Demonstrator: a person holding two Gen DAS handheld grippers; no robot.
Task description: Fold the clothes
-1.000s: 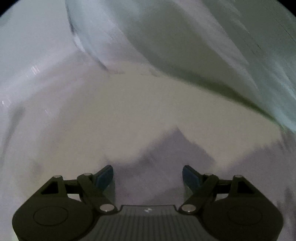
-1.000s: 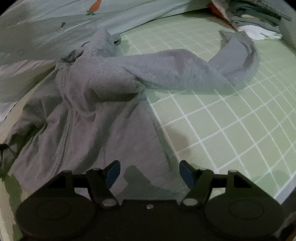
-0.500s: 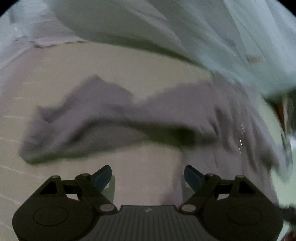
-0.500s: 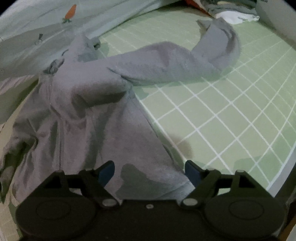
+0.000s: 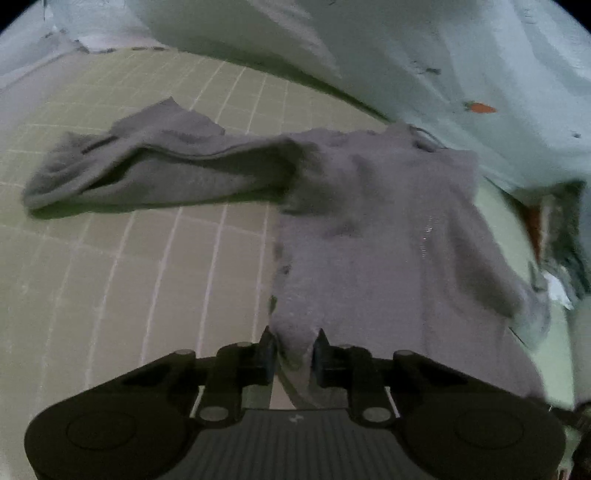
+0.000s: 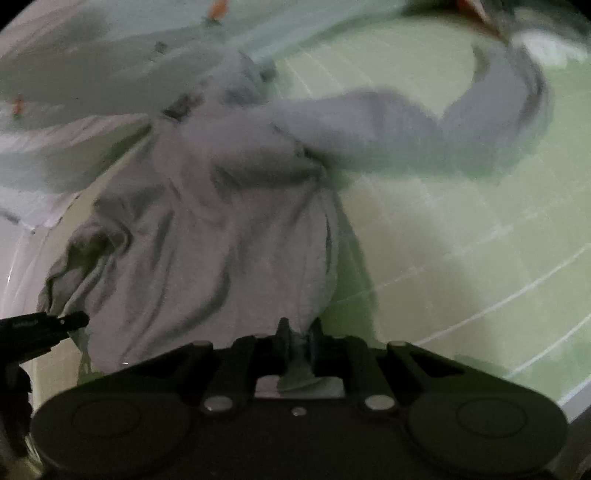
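A grey long-sleeved zip top (image 5: 369,240) lies spread on a green gridded mat, one sleeve (image 5: 147,173) stretched out to the left. My left gripper (image 5: 293,345) is at the near hem, its jaws closing with a bunched fold of grey cloth pinched between the pads. In the right wrist view the same top (image 6: 221,240) runs away from me, its other sleeve (image 6: 406,129) curving off to the right. My right gripper (image 6: 299,338) is closing its jaws too, on the hem's right corner, with cloth squeezed between the pads.
The green mat (image 5: 110,277) with white grid lines reaches left and right (image 6: 461,221) of the top. A pale blanket (image 5: 443,55) with carrot prints lies behind it. A pile of other clothes (image 6: 535,33) sits at the far right. The left gripper's black tip (image 6: 44,325) shows at the left edge.
Both grippers went from wide open to closed on the top's near hem. The left view swung from the blanket to the top. The right gripper's hem corner now bunches up.
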